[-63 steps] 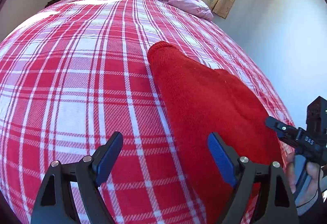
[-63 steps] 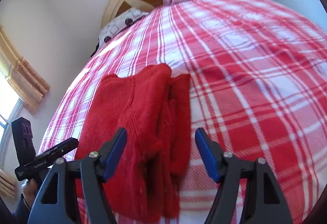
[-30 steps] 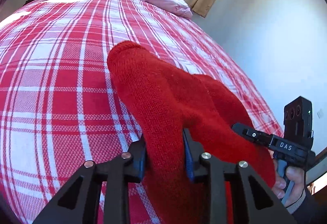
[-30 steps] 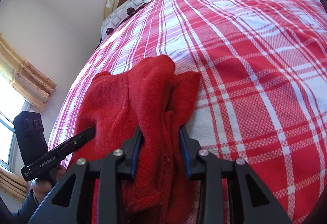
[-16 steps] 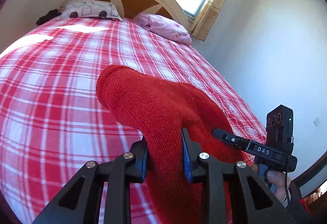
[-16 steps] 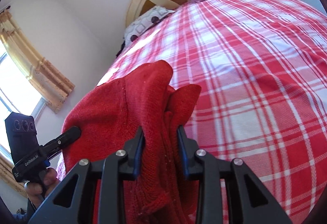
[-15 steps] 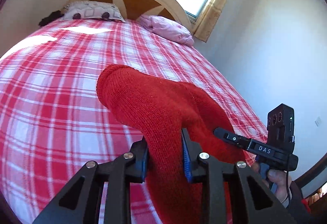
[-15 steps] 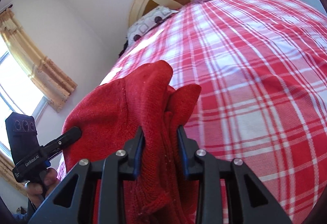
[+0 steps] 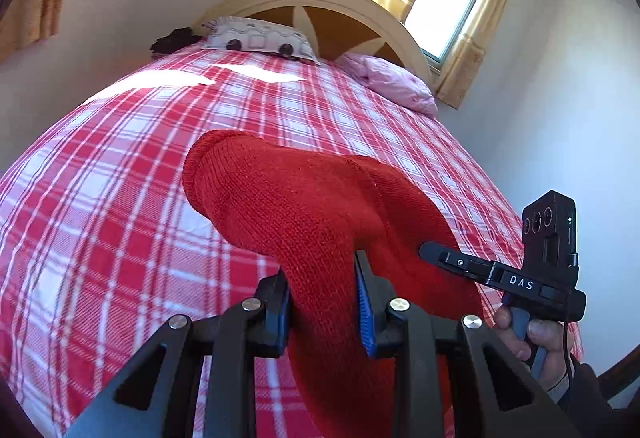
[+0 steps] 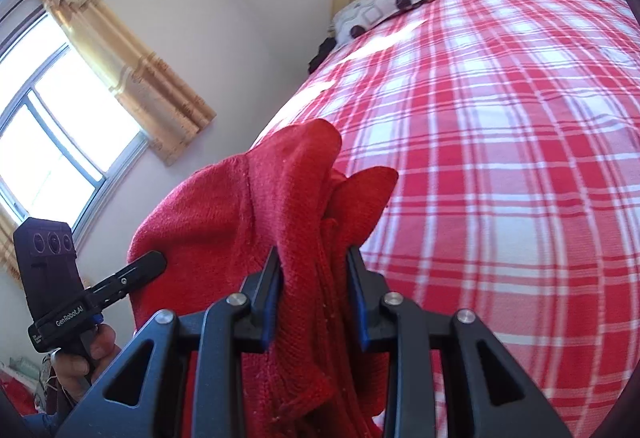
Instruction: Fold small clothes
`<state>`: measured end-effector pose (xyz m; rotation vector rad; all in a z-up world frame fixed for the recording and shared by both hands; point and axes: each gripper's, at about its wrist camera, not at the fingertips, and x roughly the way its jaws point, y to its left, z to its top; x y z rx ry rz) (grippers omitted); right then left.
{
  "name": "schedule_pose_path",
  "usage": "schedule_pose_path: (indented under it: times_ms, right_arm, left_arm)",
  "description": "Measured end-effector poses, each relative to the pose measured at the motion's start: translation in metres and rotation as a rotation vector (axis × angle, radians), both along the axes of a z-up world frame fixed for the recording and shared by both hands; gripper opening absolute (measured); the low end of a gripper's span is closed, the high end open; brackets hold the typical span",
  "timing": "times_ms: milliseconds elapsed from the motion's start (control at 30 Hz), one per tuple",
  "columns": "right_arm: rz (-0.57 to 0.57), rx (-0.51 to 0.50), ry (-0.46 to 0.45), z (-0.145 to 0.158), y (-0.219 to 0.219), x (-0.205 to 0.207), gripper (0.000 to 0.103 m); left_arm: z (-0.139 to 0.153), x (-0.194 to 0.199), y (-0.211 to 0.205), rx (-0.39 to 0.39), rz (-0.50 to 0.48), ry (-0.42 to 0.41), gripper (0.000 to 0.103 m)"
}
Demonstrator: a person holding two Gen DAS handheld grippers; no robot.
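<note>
On my left side, the left gripper point(image 9: 322, 302) is clamped on a bunched edge of the red knit sweater point(image 9: 304, 206) — both blue pads press right into the wool, and the garment hangs from the grip, draped up above the red plaid bedspread point(image 9: 100, 198). From my left wrist cam one rounded end of the knit pokes out toward the headboard point(image 9: 320, 4), with the patterned pillow point(image 9: 256, 38) and the pink pillow point(image 9: 390, 86) way up at the head of the bed.

Moving right, the sweater stretches across between my two hands, so it's lifted off the covers rather than lying flat. The right gripper point(image 10: 314, 302) is pinched shut on the other edge, where the fabric is folded into a few thick layers between the pads; a loose bit dangles below them. Each cam catches the opposite handheld unit off to the side, a hand point(image 9: 532, 338) wrapped around its grip. Window with yellow curtains point(image 10: 132, 70) on the wall.
</note>
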<state>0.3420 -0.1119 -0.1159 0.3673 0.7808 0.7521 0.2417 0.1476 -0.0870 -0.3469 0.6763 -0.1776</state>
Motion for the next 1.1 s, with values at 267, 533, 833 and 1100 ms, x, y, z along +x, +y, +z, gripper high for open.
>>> schedule_pose_path:
  times_ms: [267,533,833,1100]
  right_arm:
    - [0.102,-0.022,0.0,0.0,0.066,-0.014,0.033]
    - [0.163,-0.054,0.047,-0.026,0.112,-0.016,0.033]
    - [0.178,-0.073,0.112,-0.055,0.124,-0.016,0.033]
    - [0.173,-0.069,0.12,-0.056,0.128,-0.008,0.033]
  left_arm:
    - [-0.011,-0.03,0.048,0.002,0.087,0.014,0.028]
    - [-0.046,-0.047,0.081,-0.017,0.161,0.076,0.028]
    - [-0.073,-0.057,0.09,-0.054,0.187,0.122,0.028]
    - [-0.065,-0.061,0.087,-0.026,0.184,0.098,0.028]
